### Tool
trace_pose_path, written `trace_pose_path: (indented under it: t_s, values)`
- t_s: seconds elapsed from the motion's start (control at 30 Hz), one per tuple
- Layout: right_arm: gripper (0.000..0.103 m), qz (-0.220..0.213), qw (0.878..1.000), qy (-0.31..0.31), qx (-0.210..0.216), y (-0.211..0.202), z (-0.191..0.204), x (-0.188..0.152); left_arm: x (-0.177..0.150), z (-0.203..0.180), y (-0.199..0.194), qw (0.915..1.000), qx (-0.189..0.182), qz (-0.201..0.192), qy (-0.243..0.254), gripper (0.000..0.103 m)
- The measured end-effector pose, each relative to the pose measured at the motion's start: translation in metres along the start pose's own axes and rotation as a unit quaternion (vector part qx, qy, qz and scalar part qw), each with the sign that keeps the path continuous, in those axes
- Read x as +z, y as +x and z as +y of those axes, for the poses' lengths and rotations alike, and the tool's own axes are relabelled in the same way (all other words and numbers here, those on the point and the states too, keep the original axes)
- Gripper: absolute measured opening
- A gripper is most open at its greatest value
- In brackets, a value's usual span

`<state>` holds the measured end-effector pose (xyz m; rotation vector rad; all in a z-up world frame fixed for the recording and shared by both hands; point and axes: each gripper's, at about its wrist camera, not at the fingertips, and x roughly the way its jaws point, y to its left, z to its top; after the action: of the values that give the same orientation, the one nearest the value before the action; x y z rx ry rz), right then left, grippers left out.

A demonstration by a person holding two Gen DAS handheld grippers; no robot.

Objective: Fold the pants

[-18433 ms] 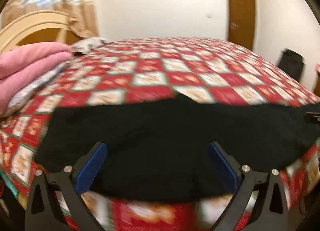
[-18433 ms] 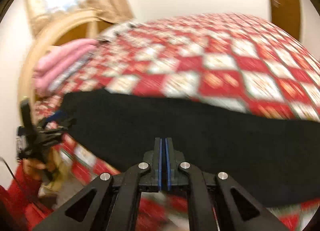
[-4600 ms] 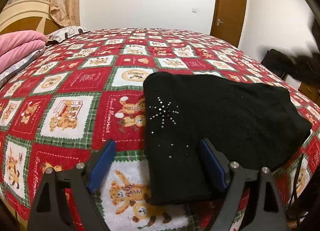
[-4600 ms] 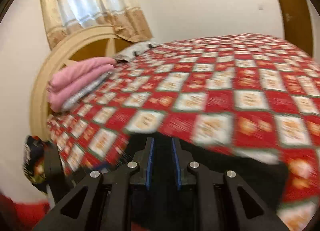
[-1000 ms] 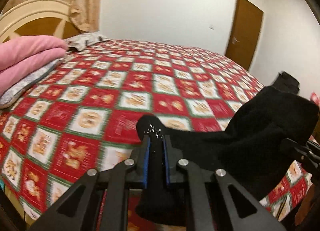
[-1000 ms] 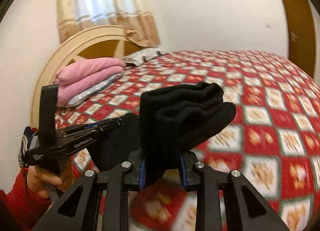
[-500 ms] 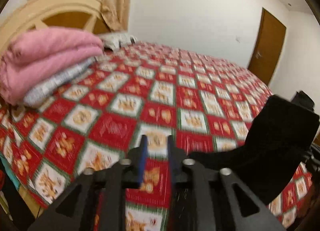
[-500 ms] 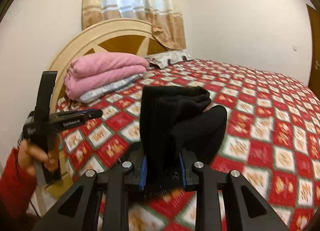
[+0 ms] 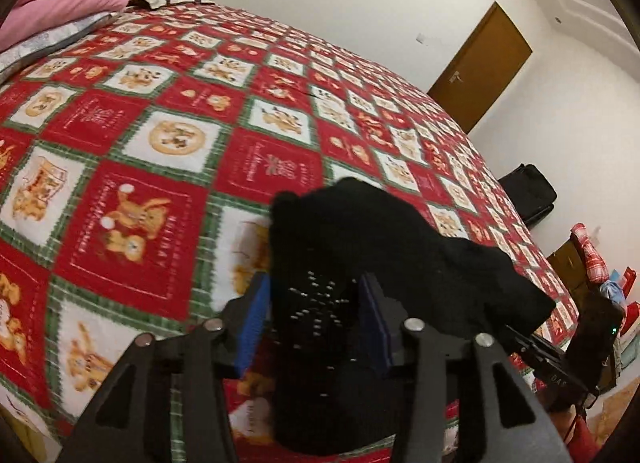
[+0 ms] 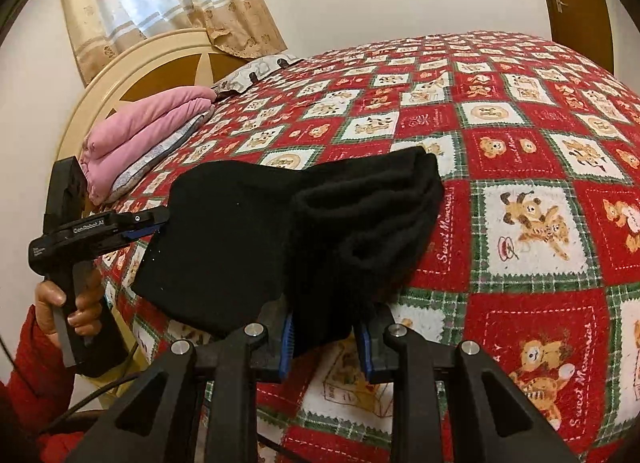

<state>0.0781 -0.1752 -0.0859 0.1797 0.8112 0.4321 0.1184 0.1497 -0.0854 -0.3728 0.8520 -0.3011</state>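
The black pants (image 9: 360, 247) lie folded in a thick bundle on the red patterned bedspread (image 9: 132, 191) near the bed's front edge. A rhinestone star shows on their near end. My left gripper (image 9: 312, 319) straddles that end with its blue pads apart, fabric between them. In the right wrist view the bundle (image 10: 280, 231) lies across the bed corner. My right gripper (image 10: 326, 339) has its pads apart around the near fold. The left gripper (image 10: 120, 229) shows at the left, in a hand.
Folded pink blankets (image 10: 140, 135) and a pillow (image 10: 256, 71) lie by the cream headboard (image 10: 132, 67). A brown door (image 9: 480, 67) and a black bag (image 9: 528, 191) stand beyond the bed's far side. Clutter (image 9: 592, 263) sits at the right.
The bundle has come down from the air onto the bedspread. Both grippers have widened; the left one was shut half a second ago and now stands apart around the fabric.
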Motion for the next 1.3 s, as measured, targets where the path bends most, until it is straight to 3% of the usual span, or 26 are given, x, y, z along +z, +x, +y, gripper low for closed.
trace_pose_path:
  t_s: [0.07,0.13,0.23,0.33,0.4,0.43,0.47,0.57,0.63,0.73,0.83,0.93,1.0,1.07,1.1,1.17,1.3]
  values:
    - [0.027,0.000,1.000,0.009,0.006,0.000,-0.004,-0.003,-0.003,-0.003,0.006,0.9999,-0.007,0.008,-0.003,0.064]
    - [0.027,0.001,1.000,0.020,0.011,0.000,-0.009,-0.006,-0.009,-0.007,0.019,0.9992,0.011,0.038,0.003,0.064]
    - [0.027,0.002,0.999,0.028,0.018,-0.001,-0.012,-0.009,-0.013,-0.008,0.019,0.9993,0.019,0.031,0.012,0.065]
    - [0.032,0.007,0.998,0.052,0.036,0.002,-0.020,-0.013,-0.012,-0.006,0.020,0.9995,0.016,0.025,-0.010,0.066]
    - [0.035,0.011,0.996,0.077,0.050,0.002,-0.028,-0.014,-0.014,-0.009,0.020,0.9997,0.008,0.019,-0.010,0.054]
    - [0.039,0.015,0.994,0.094,0.058,-0.001,-0.033,-0.014,-0.015,-0.010,0.020,0.9997,-0.004,0.022,-0.006,0.029]
    - [0.041,0.015,0.991,0.114,0.068,-0.004,-0.039,-0.014,-0.017,-0.010,0.022,0.9993,-0.020,0.030,-0.010,0.022]
    - [0.053,-0.015,0.986,0.145,0.079,-0.022,-0.053,-0.011,-0.018,-0.007,0.022,0.9993,-0.024,0.024,-0.017,0.022]
    - [0.065,-0.040,0.986,0.151,0.057,-0.031,-0.061,-0.007,-0.018,-0.007,0.022,0.9993,-0.024,0.023,-0.019,0.022]
    - [0.065,-0.048,0.982,0.171,0.065,-0.025,-0.073,0.002,-0.019,-0.010,0.021,0.9996,-0.017,0.021,-0.012,0.022]
    - [0.065,-0.011,0.974,0.199,0.105,0.002,-0.077,0.006,-0.018,-0.012,0.022,0.9996,-0.014,0.023,-0.011,0.023]
    - [0.065,-0.006,0.981,0.172,0.084,0.015,-0.064,0.007,-0.016,-0.009,0.024,0.9994,-0.016,0.024,-0.019,0.027]
    - [0.064,0.003,0.988,0.137,0.068,0.021,-0.047,0.009,-0.015,-0.007,0.026,0.9993,-0.017,0.022,-0.026,0.028]
    - [0.037,0.021,0.993,0.103,0.044,0.026,-0.034,0.012,-0.016,-0.011,0.026,0.9997,-0.009,0.014,-0.019,0.025]
    - [0.033,0.030,0.993,0.100,0.047,0.027,-0.033,0.012,-0.016,-0.014,0.025,0.9999,-0.002,0.011,-0.009,0.024]
    - [0.029,0.035,0.993,0.101,0.052,0.025,-0.031,0.016,-0.016,-0.025,0.021,0.9995,0.021,0.001,0.023,0.021]
    - [0.027,0.028,0.995,0.061,0.068,0.014,-0.010,0.041,-0.003,-0.028,0.006,0.9987,0.020,-0.027,0.039,0.020]
